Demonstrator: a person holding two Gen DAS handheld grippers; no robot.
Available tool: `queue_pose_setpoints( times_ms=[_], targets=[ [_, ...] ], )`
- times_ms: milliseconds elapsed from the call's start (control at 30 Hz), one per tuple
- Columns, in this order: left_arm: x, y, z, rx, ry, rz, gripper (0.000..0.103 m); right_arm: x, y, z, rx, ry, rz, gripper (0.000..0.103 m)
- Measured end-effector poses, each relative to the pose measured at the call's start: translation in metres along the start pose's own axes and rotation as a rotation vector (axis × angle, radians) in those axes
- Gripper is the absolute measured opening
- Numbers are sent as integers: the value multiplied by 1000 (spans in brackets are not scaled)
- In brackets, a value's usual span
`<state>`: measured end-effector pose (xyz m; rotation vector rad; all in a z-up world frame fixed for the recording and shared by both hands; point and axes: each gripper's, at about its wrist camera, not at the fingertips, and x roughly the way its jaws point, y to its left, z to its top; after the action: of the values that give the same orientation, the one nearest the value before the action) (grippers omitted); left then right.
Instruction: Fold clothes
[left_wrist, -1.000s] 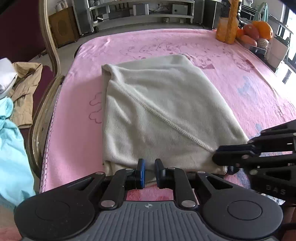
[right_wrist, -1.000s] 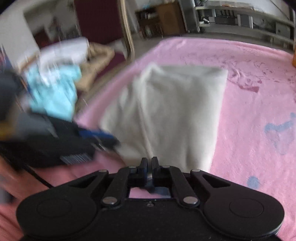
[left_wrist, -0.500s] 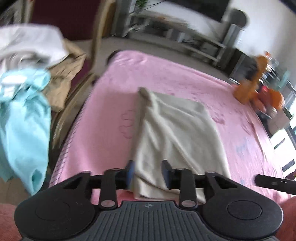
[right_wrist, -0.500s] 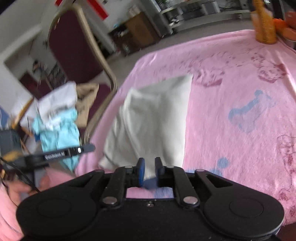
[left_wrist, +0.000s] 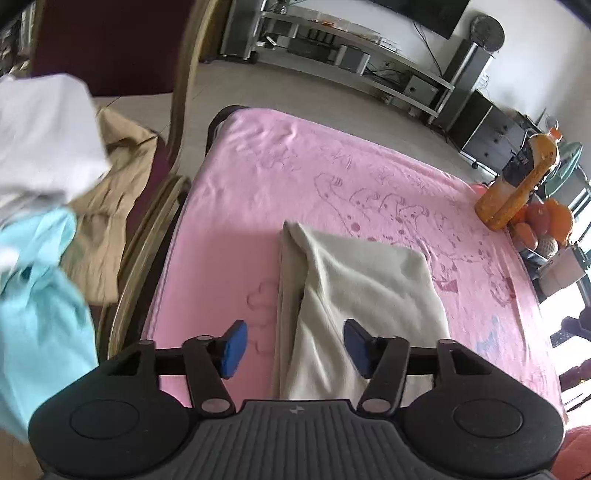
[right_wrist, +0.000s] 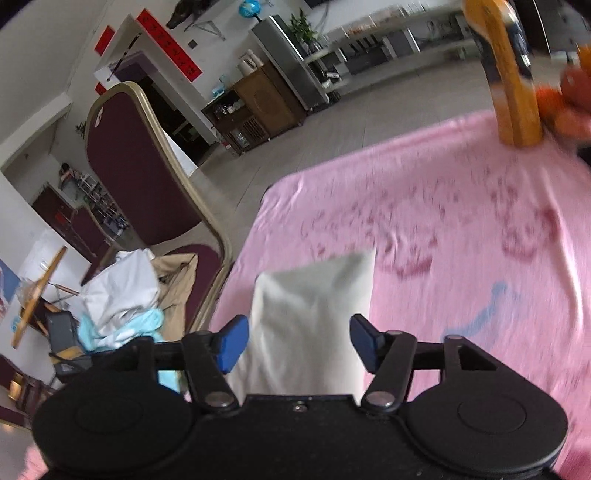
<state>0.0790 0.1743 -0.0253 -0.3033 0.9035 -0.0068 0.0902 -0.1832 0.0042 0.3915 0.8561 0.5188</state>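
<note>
Folded cream fleece garment lies flat on pink cartoon-print blanket covering the table, nearer the edge by the chair, long side running away from the cams; L gripper has jaws wide apart, blue pads clear of the cloth, nothing held; jaws have just been opening, garment seen below/between them but not pinched; 1 s ago L pads were nearly closed at the garment's near hem, now they sit above it w/ more of the blanket and room in view; R gripper also spread wide, pads off the fabric, empty; jaws have just been opening too; earlier R jaws were shut at the near corner of the cloth, now garment lies free beneath; garment itself looks unchanged in fold vs earlier frames; R view blurred on its right side; maroon padded chair w/ gold metal frame just beside the table, holding a pile of white, tan and light-blue clothes; orange bottle and orange fruits at the far corner of the table, well apart from the garment.
</note>
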Motion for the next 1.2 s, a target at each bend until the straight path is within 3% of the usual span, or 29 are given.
queue_pose_setpoints(
  times_ms=[167,333,500,600,833,1000,1200],
  targets=[
    [30,21,-14,-134,80,-48,61,48,-31,-6,38,32,14,67],
    [38,22,-17,-120,113,-53,66,91,-73,-37,252,105,72,62],
    [62,16,-17,-116,194,-45,66,108,-83,-42,304,150,81,61],
    [70,14,-16,-128,196,-60,66,118,-90,-47,338,172,84,51],
    [81,26,-15,-227,186,-104,59,132,-98,-46,370,170,134,39],
    [83,31,-14,-293,170,-144,52,148,-105,-48,422,200,207,40],
    [85,23,-14,-294,166,-182,57,153,-103,-52,438,193,261,47]
  ],
)
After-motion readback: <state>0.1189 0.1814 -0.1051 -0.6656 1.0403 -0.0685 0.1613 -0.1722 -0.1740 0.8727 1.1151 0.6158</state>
